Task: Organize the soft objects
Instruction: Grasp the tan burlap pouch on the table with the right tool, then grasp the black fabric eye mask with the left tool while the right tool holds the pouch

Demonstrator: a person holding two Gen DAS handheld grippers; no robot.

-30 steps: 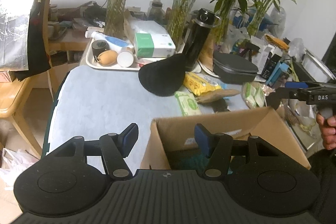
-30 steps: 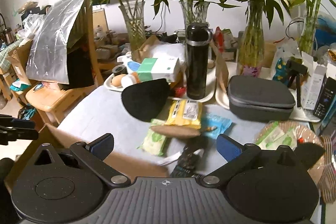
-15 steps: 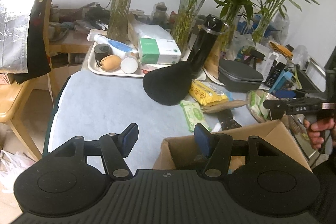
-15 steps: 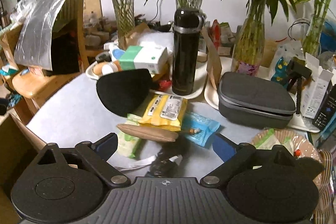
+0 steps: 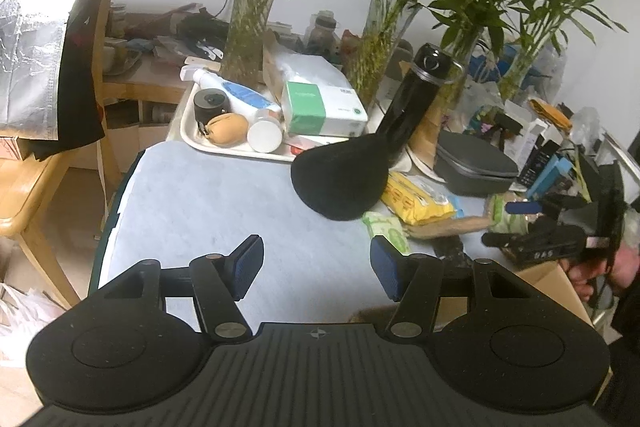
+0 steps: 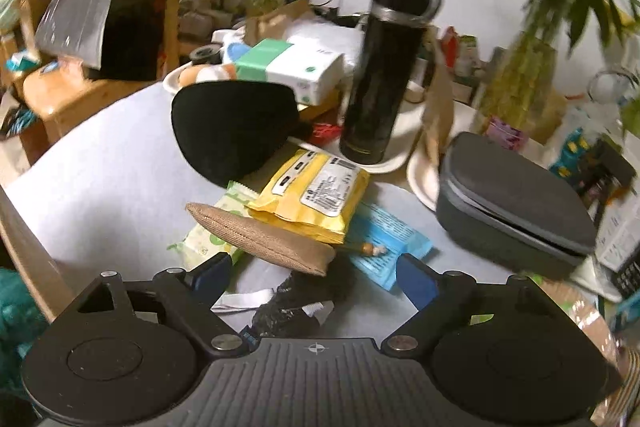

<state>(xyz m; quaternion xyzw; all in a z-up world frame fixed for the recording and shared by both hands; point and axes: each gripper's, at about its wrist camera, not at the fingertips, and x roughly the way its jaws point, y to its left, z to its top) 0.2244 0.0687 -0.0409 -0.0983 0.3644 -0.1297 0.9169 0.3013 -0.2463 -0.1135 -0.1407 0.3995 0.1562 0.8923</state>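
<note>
Several soft things lay heaped at the centre of the right wrist frame: a tan pouch [image 6: 260, 241] across a green wipes pack [image 6: 210, 241], a yellow packet [image 6: 316, 197] over a blue wrapper [image 6: 390, 241], and a crumpled black item [image 6: 298, 301] lowest, just ahead of the right gripper [image 6: 310, 277]. That gripper's jaws were closing with nothing pressed between them yet, the black item and a white strap [image 6: 244, 301] lying in the gap. The frame was smeared, so whether the pads would meet the black item or the tan pouch above it could not be told for certain. The likeliest fault was a mixed pinch: the strap or the pouch's edge caught along with the target, dragging the stack and sliding the yellow packet toward the tall black flask [image 6: 384, 67] at upper centre, which stood upright and could topple. The big black cushion [image 6: 236, 131] at left centre rested against the pile and might shift too. In the left wrist frame the left gripper [image 5: 316, 265] stood apart and empty over bare blue-grey table [image 5: 208, 203]; the cardboard box [image 5: 540, 283] showed only as a corner at lower right, so a drop could miss it.
</note>
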